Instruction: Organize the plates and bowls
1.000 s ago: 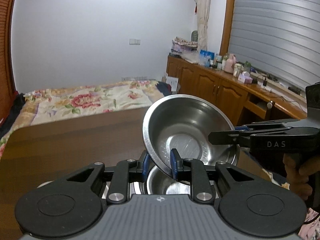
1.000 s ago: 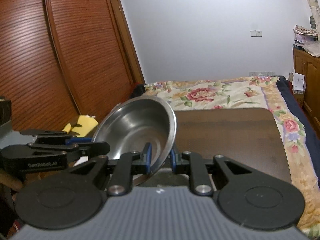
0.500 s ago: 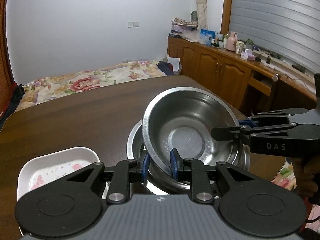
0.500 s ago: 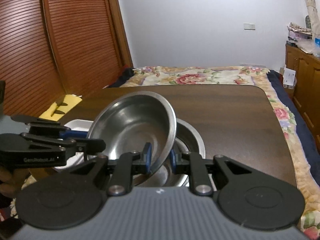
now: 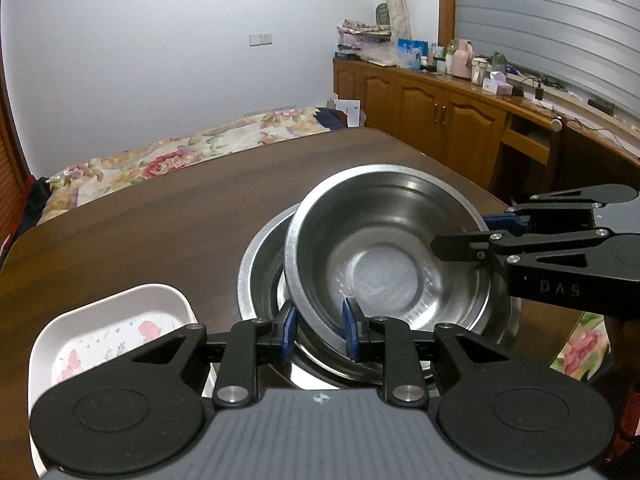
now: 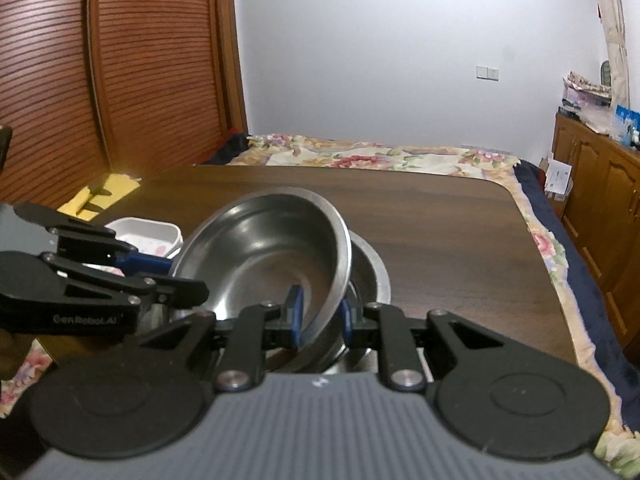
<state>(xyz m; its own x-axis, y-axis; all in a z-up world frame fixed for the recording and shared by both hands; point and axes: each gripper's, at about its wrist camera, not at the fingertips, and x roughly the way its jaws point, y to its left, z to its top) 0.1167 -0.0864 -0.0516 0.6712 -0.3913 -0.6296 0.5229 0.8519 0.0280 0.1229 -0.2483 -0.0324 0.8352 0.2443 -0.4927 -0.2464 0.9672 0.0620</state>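
Note:
A steel bowl (image 5: 384, 256) sits tilted inside a larger steel bowl (image 5: 260, 264) on the dark wooden table (image 5: 160, 224). My left gripper (image 5: 318, 330) has its jaws a little apart around the upper bowl's near rim. My right gripper (image 6: 320, 316) straddles the opposite rim of the same bowl (image 6: 264, 248), jaws also slightly apart. Each gripper shows in the other's view: the right gripper (image 5: 496, 236) and the left gripper (image 6: 132, 264). The larger bowl (image 6: 372, 276) shows behind.
A white rectangular dish with a flower print (image 5: 108, 332) sits on the table left of the bowls, also in the right wrist view (image 6: 148, 234). A bed with a floral cover (image 6: 360, 156) lies beyond the table. Wooden cabinets (image 5: 440, 120) stand on the right.
Both grippers have lowered the steel bowl from the air down into the larger bowl. The jaws of both have parted a little from the rim.

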